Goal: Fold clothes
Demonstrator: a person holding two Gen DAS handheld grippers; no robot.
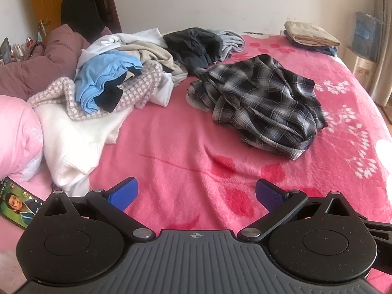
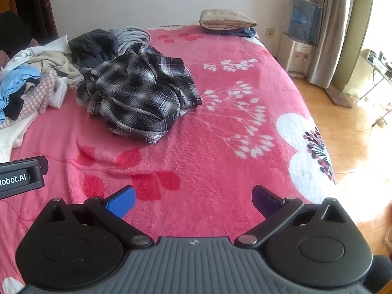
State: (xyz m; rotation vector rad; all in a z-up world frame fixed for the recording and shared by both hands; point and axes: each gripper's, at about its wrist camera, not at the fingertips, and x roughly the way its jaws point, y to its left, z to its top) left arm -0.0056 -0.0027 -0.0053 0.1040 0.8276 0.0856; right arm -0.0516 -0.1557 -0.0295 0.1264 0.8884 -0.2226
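Both tongs, left [image 1: 196, 192] and right [image 2: 193, 199], are wide apart, holding nothing. The checked shirt [image 1: 257, 103] sits crumpled on the bed [image 1: 171, 147]. Better spread it flat first.

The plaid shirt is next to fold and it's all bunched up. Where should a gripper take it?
Probably the loose edge of the plaid shirt nearest the grippers, approached low from the near side: it lies thin on the pink blanket, while the middle is heaped in tangled folds.

We hold our left gripper [image 1: 196, 193] low over the pink blanket [image 1: 171, 147], jaws spread wide and empty. Our right gripper [image 2: 193, 199] hovers beside it above the same blanket, equally agape.
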